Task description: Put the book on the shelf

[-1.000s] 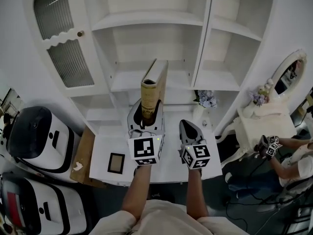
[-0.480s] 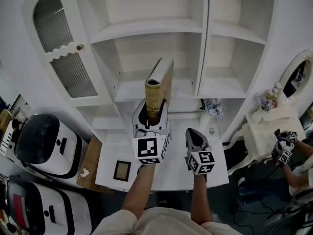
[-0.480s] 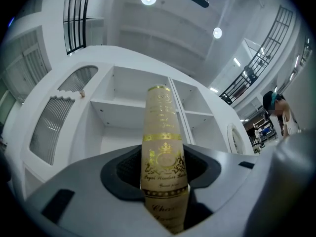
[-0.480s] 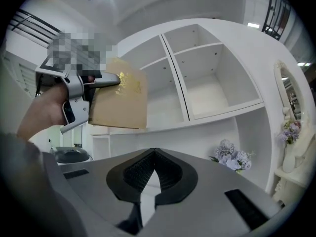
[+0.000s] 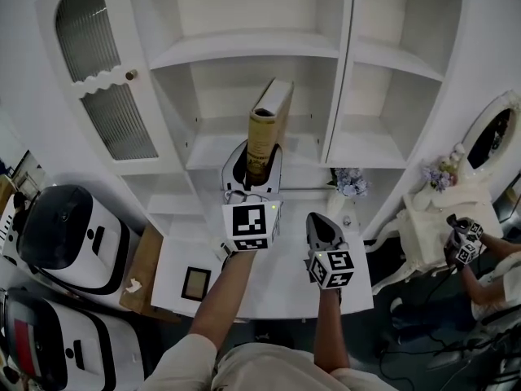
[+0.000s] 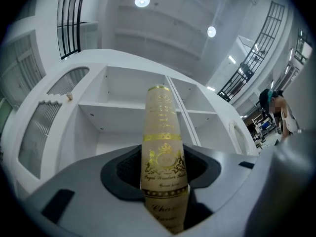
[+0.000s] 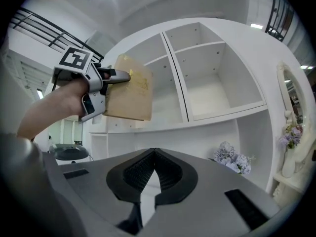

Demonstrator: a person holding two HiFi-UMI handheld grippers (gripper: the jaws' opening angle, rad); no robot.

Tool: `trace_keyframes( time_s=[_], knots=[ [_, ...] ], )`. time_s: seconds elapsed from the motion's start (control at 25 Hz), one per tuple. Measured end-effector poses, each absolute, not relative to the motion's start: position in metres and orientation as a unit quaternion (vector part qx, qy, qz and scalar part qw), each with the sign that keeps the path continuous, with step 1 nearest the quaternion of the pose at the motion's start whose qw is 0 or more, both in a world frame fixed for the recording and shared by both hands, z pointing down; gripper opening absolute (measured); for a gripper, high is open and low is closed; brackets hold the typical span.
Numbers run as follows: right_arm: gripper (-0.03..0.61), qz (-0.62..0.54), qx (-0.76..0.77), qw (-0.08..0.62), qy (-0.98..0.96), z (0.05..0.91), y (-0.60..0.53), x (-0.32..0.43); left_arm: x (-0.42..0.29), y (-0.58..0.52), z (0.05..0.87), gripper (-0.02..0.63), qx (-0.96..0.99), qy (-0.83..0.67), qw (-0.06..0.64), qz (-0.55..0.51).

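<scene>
The left gripper (image 5: 254, 161) has its fingers pinched on the lower spine of the book (image 5: 269, 120). It holds the book upright in the air, spine toward the person, in front of the left bay of the shelf (image 5: 213, 148). The book touches no board yet. The right gripper (image 7: 154, 156) sits at 4 o'clock from the left one, over the white surface (image 5: 277, 287), with its fingers pressed together on nothing.

The step in hand looks like the carry into the bay, so the main concern is clearance. The book's bottom edge should pass above the lip of the shelf board at 12 o'clock. Its top also has to stay under the board above, so it is best carried in near vertical.

The upright divider (image 5: 335, 72) stands at 2 o'clock from the book, so a line slightly toward 11 o'clock keeps the cover off it. The book is tall and narrow and will likely topple if left free-standing. It is better to seat its bottom edge flat and lean it on a bay wall before spreading the fingers. The idle right gripper could steady the cover.
</scene>
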State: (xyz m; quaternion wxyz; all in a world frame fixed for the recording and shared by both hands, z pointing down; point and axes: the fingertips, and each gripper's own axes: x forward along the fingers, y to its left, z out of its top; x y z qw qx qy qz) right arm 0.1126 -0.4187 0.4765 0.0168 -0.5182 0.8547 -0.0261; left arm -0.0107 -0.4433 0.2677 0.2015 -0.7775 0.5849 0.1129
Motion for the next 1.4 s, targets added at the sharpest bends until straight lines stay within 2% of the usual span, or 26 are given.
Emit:
trace_keyframes(
  time_s=[0.32,0.8,1.2,1.4],
  knots=[
    [0.026,-0.023,-0.529,0.011,0.848,0.475,-0.429,0.118,-0.007,-0.48,0.26,0.219,-0.786,0.579,0.17,0.133],
    [0.026,-0.044,-0.529,-0.02,0.847,0.505,-0.44,0.118,0.016,-0.531,0.258,0.219,-0.785,0.581,0.183,0.109],
    [0.026,-0.061,-0.521,0.003,0.851,0.498,-0.449,0.117,0.029,-0.574,0.276,0.219,-0.787,0.592,0.141,0.099],
    [0.026,-0.06,-0.516,-0.01,0.855,0.501,-0.448,0.113,0.037,-0.587,0.281,0.219,-0.781,0.599,0.154,0.089]
  ],
)
